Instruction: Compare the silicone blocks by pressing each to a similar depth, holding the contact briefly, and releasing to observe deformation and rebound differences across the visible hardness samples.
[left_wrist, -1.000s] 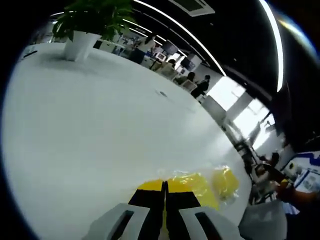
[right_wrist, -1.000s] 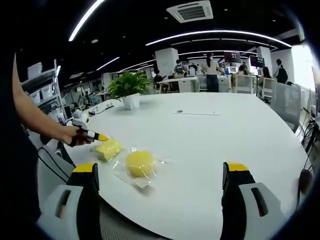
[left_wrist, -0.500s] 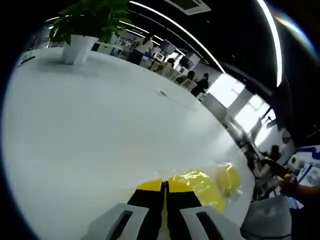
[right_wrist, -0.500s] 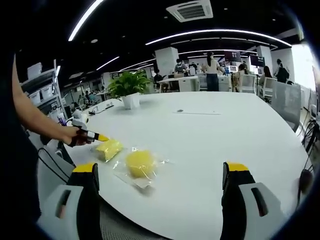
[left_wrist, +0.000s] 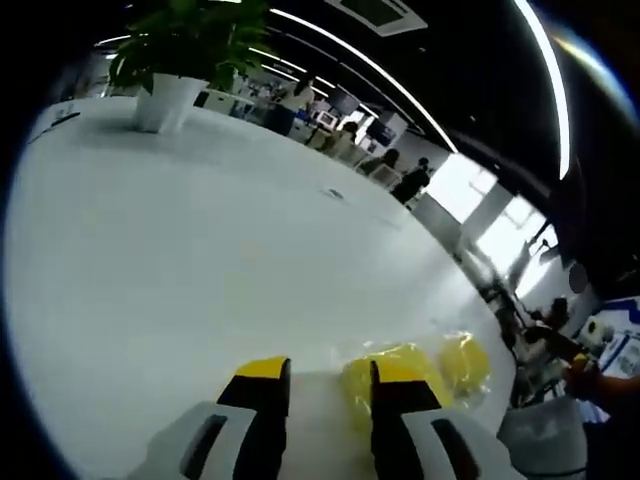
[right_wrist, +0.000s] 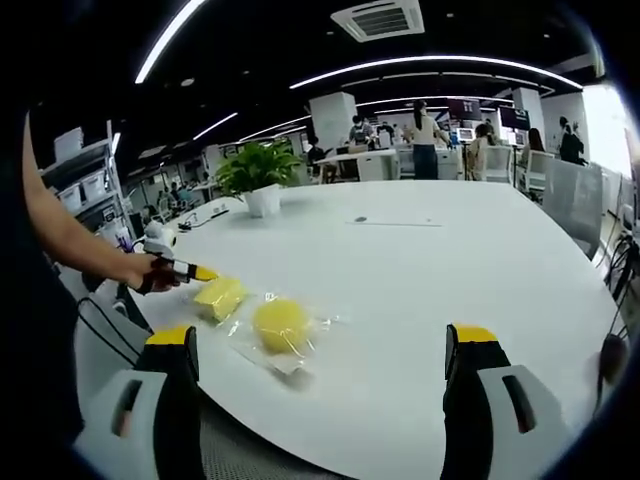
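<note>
While spread apart beside the yellow block (left_wrist: 400, 372), left gripper (left_wrist: 325, 385) fingers; right gripper (right_wrist: 320, 350) fingers wide over bare table (right_wrist: 430, 270).

Two blocks lie side by side on the bench (right_wrist: 420, 290): square block (right_wrist: 218, 297) left, round block (right_wrist: 282, 325) right. Left gripper (right_wrist: 200, 273) at the square block. Plant (right_wrist: 257, 177) stands behind, well apart.

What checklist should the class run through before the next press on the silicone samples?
1. Left gripper open after release: ok.
2. Square block beside its tip, ready to press: ok.
3. Round block in its clear bag on the table, apart from the square one: ok.
4. Right gripper open, clear of both: ok.
5. Square block fully rebounded: cannot tell.
</note>
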